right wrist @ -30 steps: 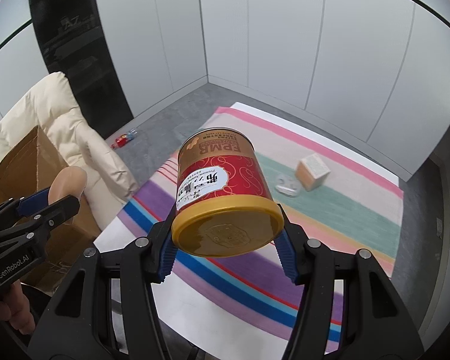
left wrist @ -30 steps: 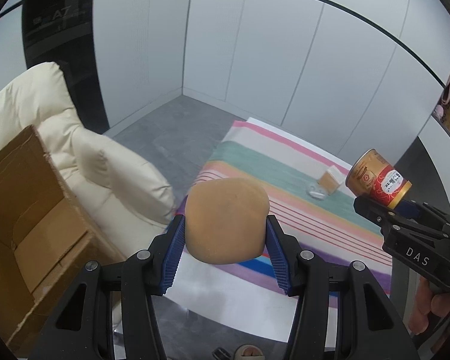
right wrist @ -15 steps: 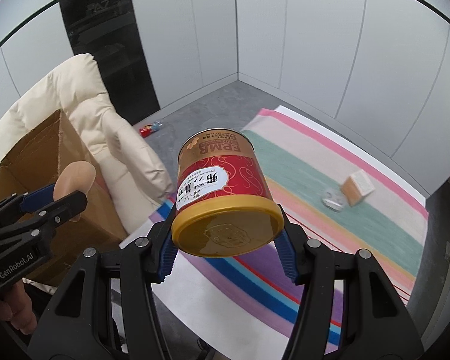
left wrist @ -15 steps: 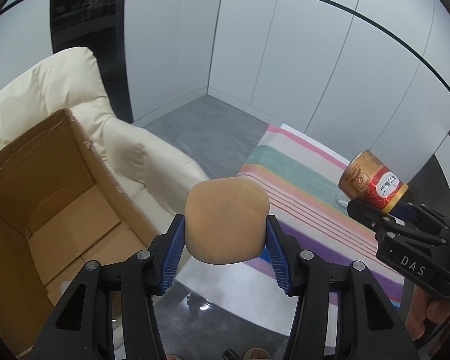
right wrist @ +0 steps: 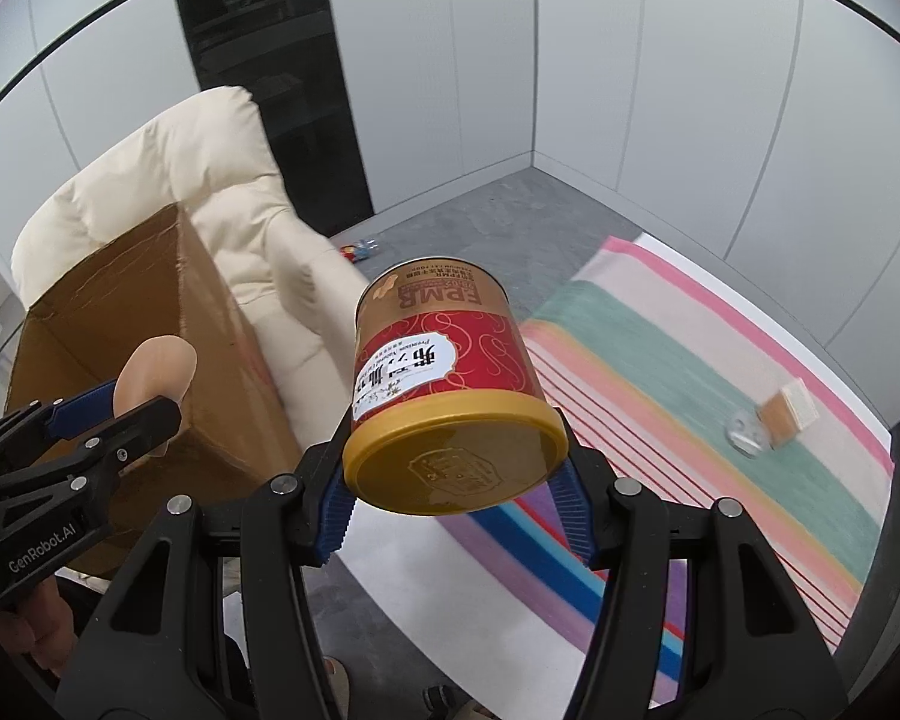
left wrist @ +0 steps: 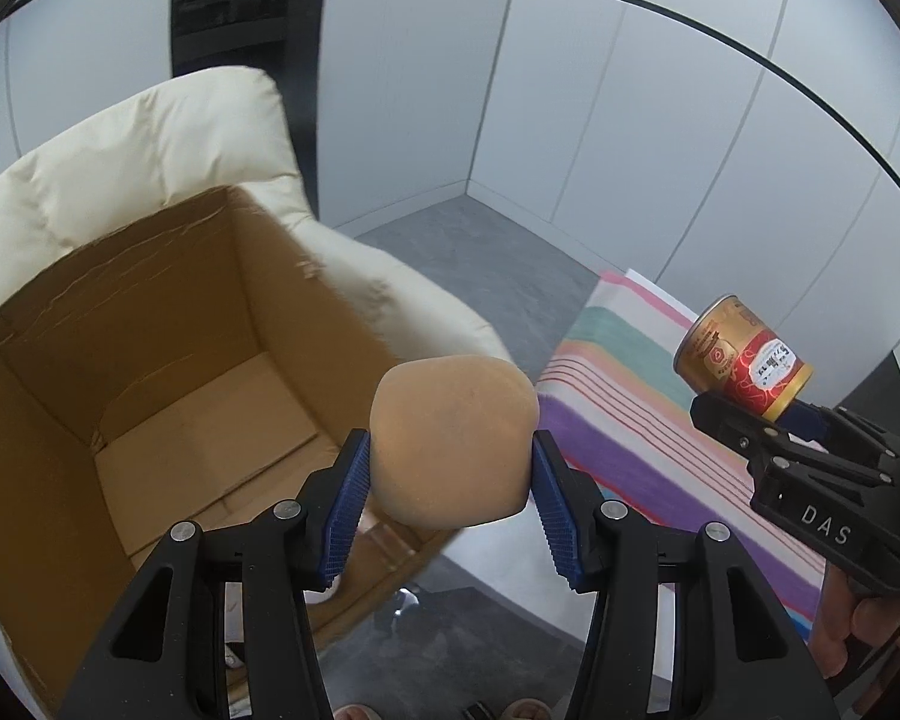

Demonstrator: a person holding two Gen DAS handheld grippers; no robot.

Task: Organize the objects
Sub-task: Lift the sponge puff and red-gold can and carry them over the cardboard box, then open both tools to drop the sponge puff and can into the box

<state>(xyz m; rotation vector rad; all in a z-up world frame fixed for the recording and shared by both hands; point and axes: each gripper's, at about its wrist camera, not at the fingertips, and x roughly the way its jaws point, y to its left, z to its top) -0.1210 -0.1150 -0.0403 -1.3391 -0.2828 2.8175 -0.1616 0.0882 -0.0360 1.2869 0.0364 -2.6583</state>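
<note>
My left gripper (left wrist: 450,474) is clamped on a rounded tan bread-like lump (left wrist: 453,441), hanging at the near edge of the open brown cardboard box (left wrist: 150,372) at nine o'clock. My right gripper (right wrist: 453,504) grips a red-and-gold cylindrical tin (right wrist: 447,384) above the striped rug (right wrist: 690,372); the cream padded armchair (right wrist: 210,180) sits at eleven o'clock.

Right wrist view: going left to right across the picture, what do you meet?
Left tool gripping the tan object → cardboard box → cream armchair → red and gold can in the right tool → striped rug → small box on the rug.
</note>
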